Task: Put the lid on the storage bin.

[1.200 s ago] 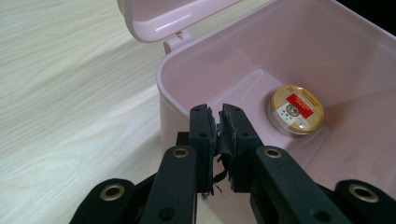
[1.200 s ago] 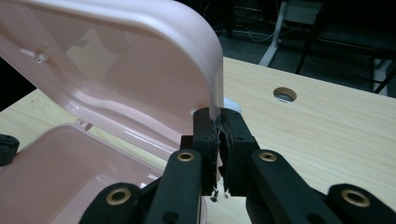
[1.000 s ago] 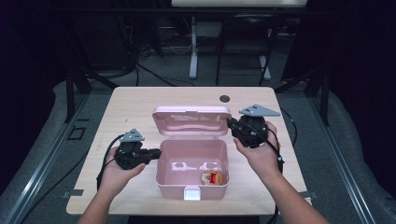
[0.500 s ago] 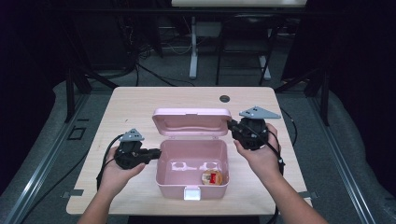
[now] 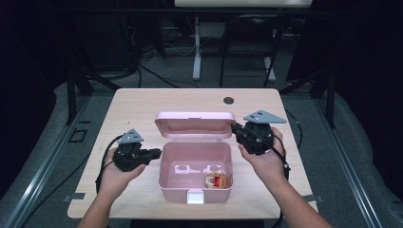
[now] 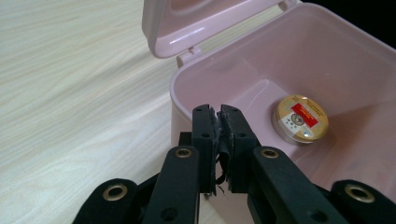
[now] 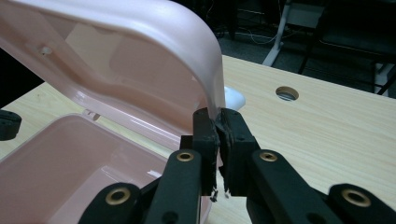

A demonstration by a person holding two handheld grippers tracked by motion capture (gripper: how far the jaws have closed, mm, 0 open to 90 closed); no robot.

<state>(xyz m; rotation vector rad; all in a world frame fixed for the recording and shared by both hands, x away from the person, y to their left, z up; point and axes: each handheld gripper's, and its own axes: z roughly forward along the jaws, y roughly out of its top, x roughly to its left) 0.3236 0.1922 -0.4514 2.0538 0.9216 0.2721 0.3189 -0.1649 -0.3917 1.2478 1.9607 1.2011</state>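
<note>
A pink box [image 5: 176,189] stands open on the table, its lid [image 5: 195,124] tilted up at the back. Inside lies a small round tin [image 5: 216,180] with a red and gold top. My left gripper [image 5: 159,152] is shut with nothing between its jaws, which have just closed a little further. Its tips sit at the box's left wall. In the left gripper view the gripper [image 6: 218,112] points over the rim [image 6: 187,77] toward the tin [image 6: 300,118]. My right gripper [image 5: 235,128] is shut, and its tips [image 7: 217,115] touch the lid's right edge [image 7: 212,70].
The wooden table [image 5: 133,109] has a round cable hole [image 5: 228,100] behind the box. Bare tabletop lies to the left and right of the box. Dark floor, cables and a desk frame [image 5: 197,57] are beyond the far edge.
</note>
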